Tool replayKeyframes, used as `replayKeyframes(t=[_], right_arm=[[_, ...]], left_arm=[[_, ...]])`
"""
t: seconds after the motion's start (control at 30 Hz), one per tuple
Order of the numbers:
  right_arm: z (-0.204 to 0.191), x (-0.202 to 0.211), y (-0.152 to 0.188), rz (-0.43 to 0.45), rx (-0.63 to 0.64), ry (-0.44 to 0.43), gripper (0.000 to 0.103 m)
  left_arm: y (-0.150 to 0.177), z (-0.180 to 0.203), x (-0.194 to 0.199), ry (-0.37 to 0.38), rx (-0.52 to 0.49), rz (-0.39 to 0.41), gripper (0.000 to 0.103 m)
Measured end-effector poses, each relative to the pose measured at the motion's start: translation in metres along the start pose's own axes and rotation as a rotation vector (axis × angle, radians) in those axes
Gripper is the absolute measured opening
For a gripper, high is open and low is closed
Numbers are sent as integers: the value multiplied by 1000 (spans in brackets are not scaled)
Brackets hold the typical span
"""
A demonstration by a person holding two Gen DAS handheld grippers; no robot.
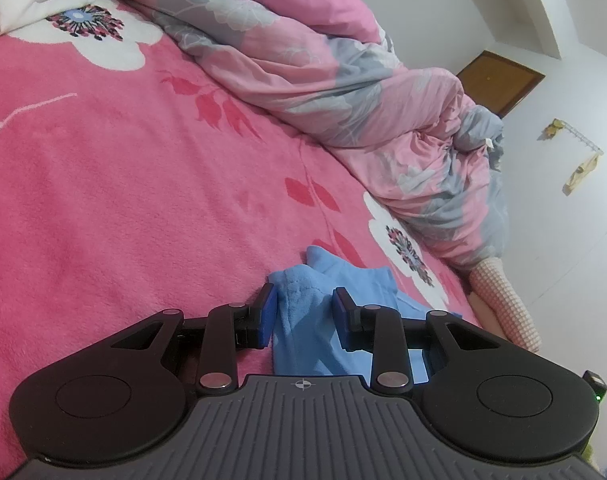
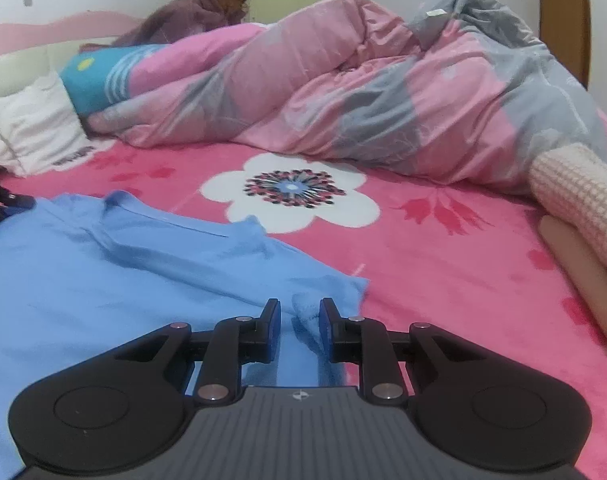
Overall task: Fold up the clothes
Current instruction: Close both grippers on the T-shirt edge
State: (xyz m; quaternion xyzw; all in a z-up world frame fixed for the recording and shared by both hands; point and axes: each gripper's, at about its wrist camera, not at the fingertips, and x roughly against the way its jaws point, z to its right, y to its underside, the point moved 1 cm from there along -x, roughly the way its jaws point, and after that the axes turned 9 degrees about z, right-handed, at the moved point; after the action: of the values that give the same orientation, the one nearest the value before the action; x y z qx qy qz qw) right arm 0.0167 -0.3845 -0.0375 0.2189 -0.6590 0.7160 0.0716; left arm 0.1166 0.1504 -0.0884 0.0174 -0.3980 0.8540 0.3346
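A light blue shirt (image 2: 103, 280) lies spread on the pink flowered blanket (image 2: 443, 272), collar toward the far side. In the right wrist view my right gripper (image 2: 300, 314) sits low over the shirt's right edge. Its jaws stand narrowly apart, with a raised ridge of blue cloth between them, and a gap shows beside the left pad. In the left wrist view my left gripper (image 1: 303, 314) is shut on a bunched part of the blue shirt (image 1: 323, 292), which fills the space between its blue pads (image 1: 266, 316). The left gripper's arm (image 2: 3, 200) shows at the far left edge of the right wrist view.
A rumpled pink and grey quilt (image 2: 383, 92) runs along the far side of the bed. A white pillow (image 2: 35, 128) lies at the back left, and a person (image 2: 207, 12) sits behind the quilt. A cream waffle-knit cloth (image 2: 579, 200) lies at the right edge.
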Motion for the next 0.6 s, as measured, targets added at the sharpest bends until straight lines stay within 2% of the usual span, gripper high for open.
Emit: replayKeyframes(t=[0.2,0.27,0.33,0.47,0.6], right_arm=[[9,-11,3,-4,-15,13,22],[6,-8,2,7,-1,-2,3],[-1,0,0,38,11,-36,3],[-19,22,-6,97,34,-159,3],[-22,28,-6,100,28,-163,3]], left_arm=[[0,0,0,2,1,0,30],[-1,-1,0,5,8,-1,30],[-2,-1,1,8,21,-3,30],[-7,-3,7,12,65,0,30],[-16,2,16,-9,25,-9,31]])
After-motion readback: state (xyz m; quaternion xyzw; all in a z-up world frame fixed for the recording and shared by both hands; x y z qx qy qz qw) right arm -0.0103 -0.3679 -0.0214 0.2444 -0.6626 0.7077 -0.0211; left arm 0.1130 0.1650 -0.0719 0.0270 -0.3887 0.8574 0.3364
